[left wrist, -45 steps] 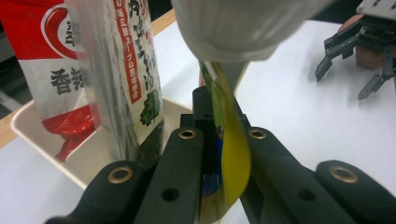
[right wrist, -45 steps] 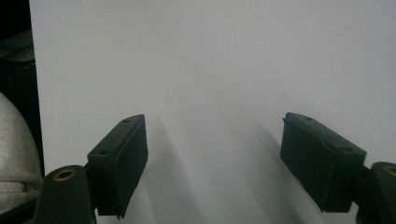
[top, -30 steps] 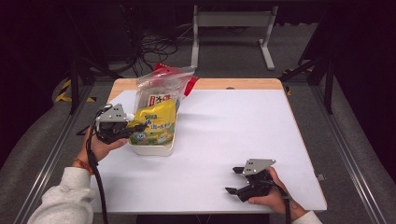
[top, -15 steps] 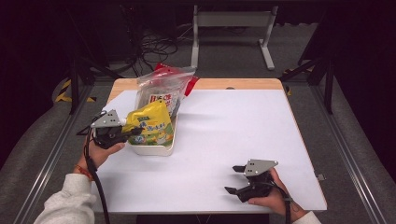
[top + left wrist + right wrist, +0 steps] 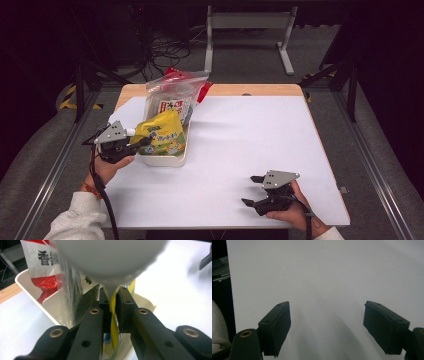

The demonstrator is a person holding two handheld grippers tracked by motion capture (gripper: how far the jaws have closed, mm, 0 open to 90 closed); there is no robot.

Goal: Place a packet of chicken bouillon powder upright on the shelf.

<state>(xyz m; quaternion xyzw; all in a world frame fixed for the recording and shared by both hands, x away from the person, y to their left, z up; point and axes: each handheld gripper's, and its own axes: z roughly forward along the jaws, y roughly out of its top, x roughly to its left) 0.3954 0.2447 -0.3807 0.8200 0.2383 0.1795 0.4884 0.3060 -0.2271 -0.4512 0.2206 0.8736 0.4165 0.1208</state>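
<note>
So the left claw [image 5: 141, 142] has a yellow pouch [image 5: 162, 135] pinched by its edge, though its jaws have just been easing apart a touch, with the pouch between them. The pouch sits tilted in a white tray [image 5: 165, 159] near the worktop's left edge. Leaning right behind it in the same tray is a clear bag [image 5: 172, 97] with red print, so that end is pretty crowded. The right claw [image 5: 254, 190] is wide open with nothing in it, down by the near edge, well apart from the tray. The worktop [image 5: 250, 135] is plain white with a wooden strip along the far edge; dark room, cables on the floor behind. Both hands hold their claws roughly level, pointing across the worktop.
</note>
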